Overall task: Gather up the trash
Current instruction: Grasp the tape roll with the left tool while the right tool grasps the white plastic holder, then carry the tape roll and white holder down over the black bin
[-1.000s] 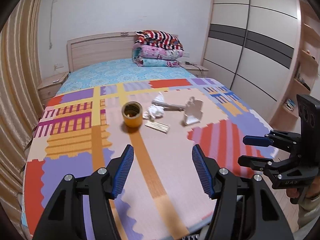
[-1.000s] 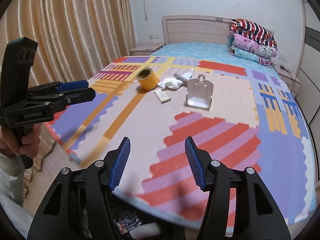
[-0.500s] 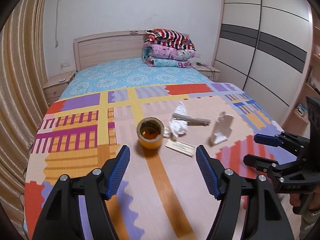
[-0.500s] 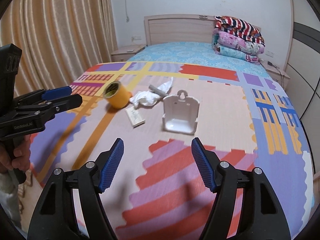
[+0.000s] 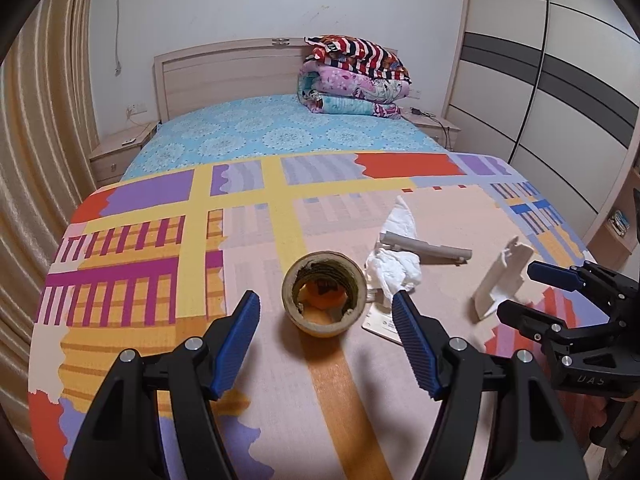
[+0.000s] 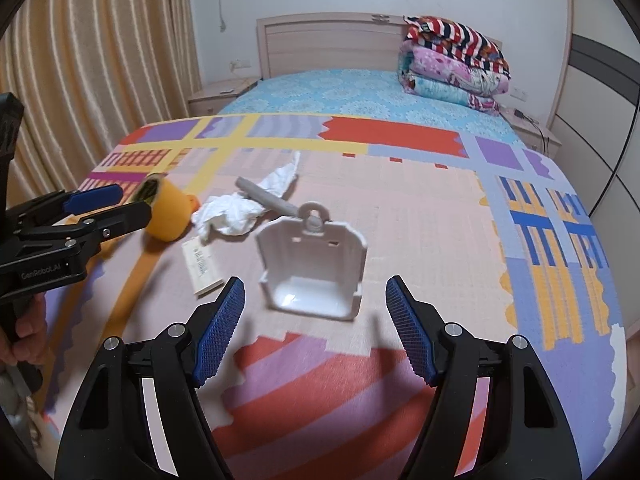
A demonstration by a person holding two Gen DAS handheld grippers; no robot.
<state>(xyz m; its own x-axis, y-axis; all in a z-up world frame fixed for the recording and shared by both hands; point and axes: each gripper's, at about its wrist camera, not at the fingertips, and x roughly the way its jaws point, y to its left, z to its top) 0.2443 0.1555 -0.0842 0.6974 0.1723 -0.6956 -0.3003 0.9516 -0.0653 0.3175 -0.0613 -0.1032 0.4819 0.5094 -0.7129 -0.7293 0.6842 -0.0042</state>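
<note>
left wrist view: the left gripper (image 5: 325, 312), jaws wide, lines up on the tape roll (image 5: 324, 294) at 12 o'clock, while the right gripper (image 6: 315, 318), equally wide, faces the white plastic holder (image 6: 312, 266) on the mat (image 6: 420, 216), both likely positioned for pickup.

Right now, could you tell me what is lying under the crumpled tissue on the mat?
A grey tube runs under the tissue, with its ends sticking out on both sides. A card's corner seems tucked beneath the tissue's near edge. The tube's covered middle cannot be seen.
</note>
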